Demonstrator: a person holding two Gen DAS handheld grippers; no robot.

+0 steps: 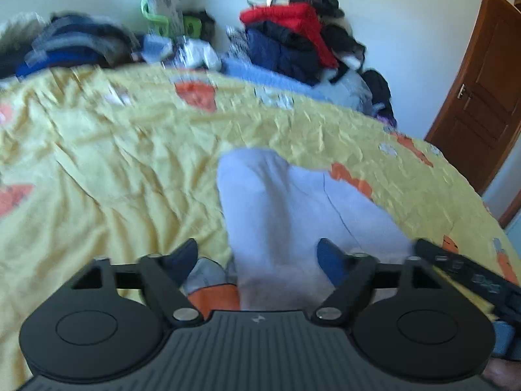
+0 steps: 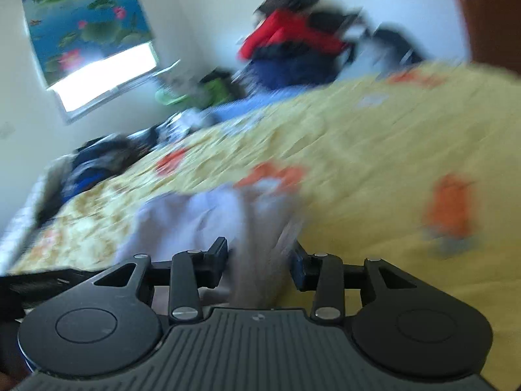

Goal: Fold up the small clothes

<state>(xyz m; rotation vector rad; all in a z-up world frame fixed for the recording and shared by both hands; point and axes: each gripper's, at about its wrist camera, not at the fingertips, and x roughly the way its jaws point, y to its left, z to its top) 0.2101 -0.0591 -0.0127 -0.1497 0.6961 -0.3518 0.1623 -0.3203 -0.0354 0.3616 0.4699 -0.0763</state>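
- Fingers of the left gripper [image 1: 257, 257] stand wide apart, released; the pale lavender garment [image 1: 293, 208] lies between them, and neither blue pad [image 1: 329, 257] seems to press on it.
- Fingers of the right gripper [image 2: 259, 260] stand part-way apart. A fold of the same garment [image 2: 202, 215] rises between them, but the right wrist view is smeared, so I cannot tell whether the pads pinch the cloth or merely flank it.
- That garment lies on the yellow bedspread [image 1: 114, 163], which is printed with orange figures, close in front of both grippers. It is bunched into soft ridges, not flat.
- At the right edge of the left wrist view, the right gripper's black frame [image 1: 472, 273] shows just beside the garment.
- Beyond the bed's far edge, a heap of clothes [image 1: 293, 32] in red, navy and black is piled against the white wall; more dark clothes [image 1: 75, 42] lie at the far left.
- A brown wooden door [image 1: 485, 97] stands at the right.
- A window with a lotus-print blind [image 2: 88, 22] shows in the right wrist view.
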